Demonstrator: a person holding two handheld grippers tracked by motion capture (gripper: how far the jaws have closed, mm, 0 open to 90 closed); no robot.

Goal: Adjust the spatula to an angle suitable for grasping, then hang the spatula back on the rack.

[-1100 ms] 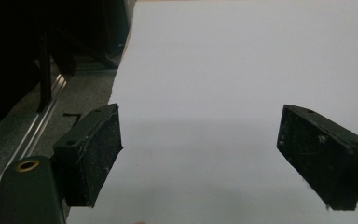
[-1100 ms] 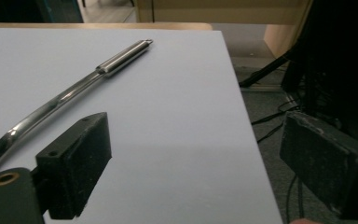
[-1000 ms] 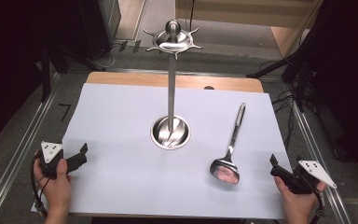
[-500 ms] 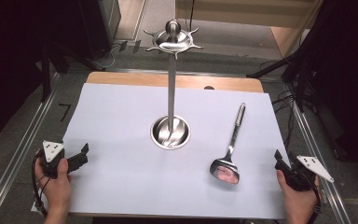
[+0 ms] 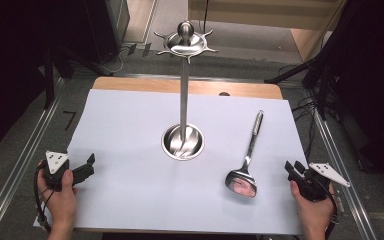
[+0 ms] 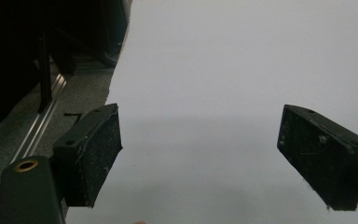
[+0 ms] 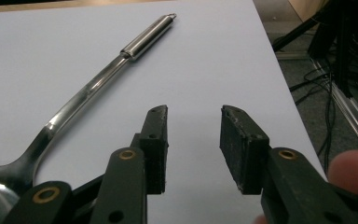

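A steel stand (image 5: 183, 141) with a round base and a crown of hooks on top rises from the middle of the white sheet (image 5: 130, 125). A large steel spoon (image 5: 247, 155) lies to its right, bowl towards me; its handle (image 7: 98, 84) runs up and to the left in the right gripper view. My right gripper (image 5: 292, 169) rests at the sheet's right edge, just right of the bowl. Its jaws (image 7: 193, 140) have just been closing and stand apart with nothing between them. My left gripper (image 5: 87, 166) sits at the sheet's left edge, wide open (image 6: 200, 154) over bare sheet.
The sheet covers a wooden tabletop (image 5: 145, 85) whose far edge shows. Metal rails (image 5: 20, 160) run along both sides of the table. Cables (image 5: 310, 107) and dark stands lie on the floor to the right.
The right gripper's jaws have drawn closer together, from wide to a narrow gap. Both hands, the spoon and the stand stay where they were.
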